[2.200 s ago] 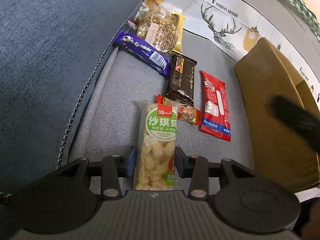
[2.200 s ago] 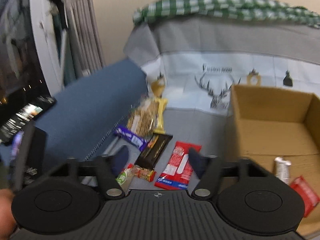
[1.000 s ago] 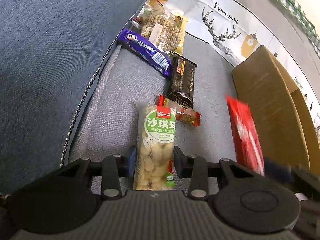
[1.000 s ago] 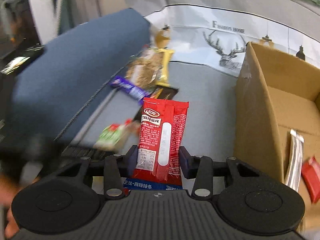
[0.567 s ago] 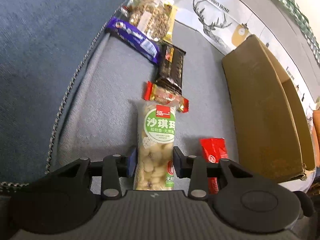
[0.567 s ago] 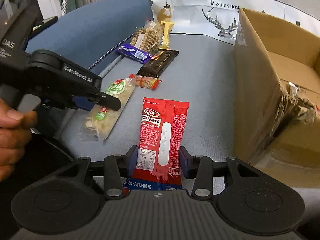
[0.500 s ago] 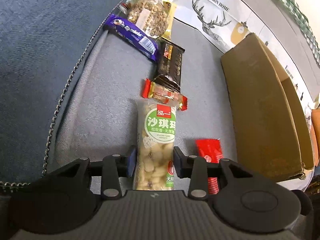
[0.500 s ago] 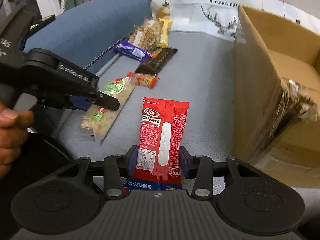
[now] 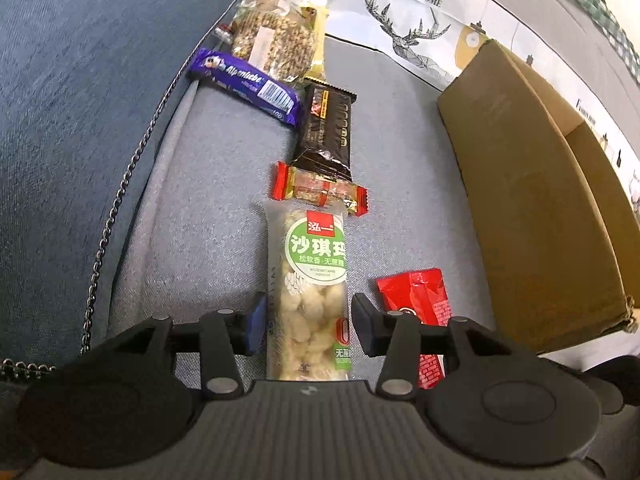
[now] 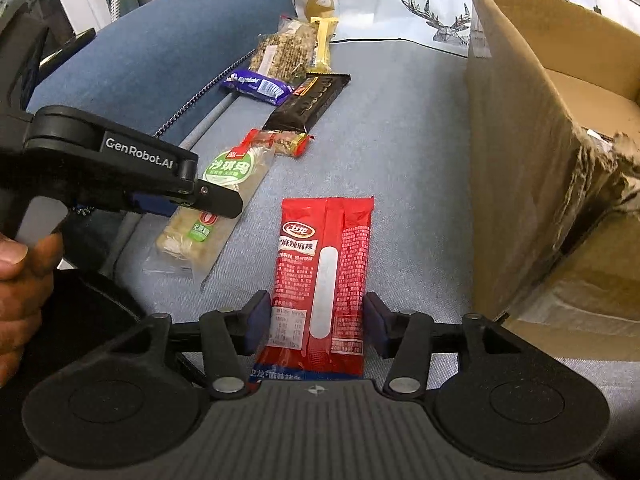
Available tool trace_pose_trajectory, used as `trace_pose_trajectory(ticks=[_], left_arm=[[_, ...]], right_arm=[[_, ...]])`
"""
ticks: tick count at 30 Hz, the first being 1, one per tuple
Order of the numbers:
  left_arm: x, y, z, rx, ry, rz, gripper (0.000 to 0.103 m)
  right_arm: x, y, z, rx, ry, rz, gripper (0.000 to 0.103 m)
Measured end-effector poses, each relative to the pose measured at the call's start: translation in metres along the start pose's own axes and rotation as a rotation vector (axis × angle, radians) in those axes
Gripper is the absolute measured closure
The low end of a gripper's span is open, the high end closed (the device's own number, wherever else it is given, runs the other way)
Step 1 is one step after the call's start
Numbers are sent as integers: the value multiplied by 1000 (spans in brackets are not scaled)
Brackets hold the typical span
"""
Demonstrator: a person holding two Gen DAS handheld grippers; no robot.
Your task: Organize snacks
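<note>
Both grippers letting go of their snacks on the sofa seat

The left gripper (image 9: pixel 306 316) has just been opening, green-label pack (image 9: pixel 310 292) lying loose between its jaws near the seat's front edge. Same for the right gripper (image 10: pixel 316 322) and red packet (image 10: pixel 322 276) (pads just clear), beside the cardboard box (image 10: pixel 520 160).

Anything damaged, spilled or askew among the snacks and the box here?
The cardboard box has a torn, ragged near corner in the right wrist view. The snack packets, including the red packet and green-label packet, lie intact; nothing is spilled.
</note>
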State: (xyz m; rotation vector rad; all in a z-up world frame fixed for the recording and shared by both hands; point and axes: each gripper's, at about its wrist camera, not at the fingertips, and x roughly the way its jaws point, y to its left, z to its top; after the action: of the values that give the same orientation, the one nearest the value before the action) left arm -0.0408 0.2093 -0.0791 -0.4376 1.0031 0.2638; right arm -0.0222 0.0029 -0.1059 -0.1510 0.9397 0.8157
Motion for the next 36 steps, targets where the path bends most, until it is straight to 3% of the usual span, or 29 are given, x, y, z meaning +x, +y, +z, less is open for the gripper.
trace_pose_trajectory(ticks=[4, 10, 12, 14, 20, 31, 36], left_arm=[[-1, -4, -1, 20, -7, 16, 50], [2, -7, -1, 42, 3, 25, 50], [2, -7, -1, 43, 4, 24, 50], [2, -7, -1, 41, 7, 24, 50], [4, -8, -1, 44, 10, 25, 50], [6, -9, -1, 54, 16, 30, 51], [6, -11, -2, 69, 16, 46, 59]], right_arm=[[1, 4, -1, -23, 2, 0, 42], [3, 9, -4, -70, -7, -23, 41], [3, 10, -5, -83, -10, -33, 42], [3, 12, -6, -102, -13, -53, 50], [3, 13, -7, -115, -25, -68, 56], [-1, 14, -9, -105, -43, -65, 58], [-4, 14, -10, -109, -55, -63, 58]])
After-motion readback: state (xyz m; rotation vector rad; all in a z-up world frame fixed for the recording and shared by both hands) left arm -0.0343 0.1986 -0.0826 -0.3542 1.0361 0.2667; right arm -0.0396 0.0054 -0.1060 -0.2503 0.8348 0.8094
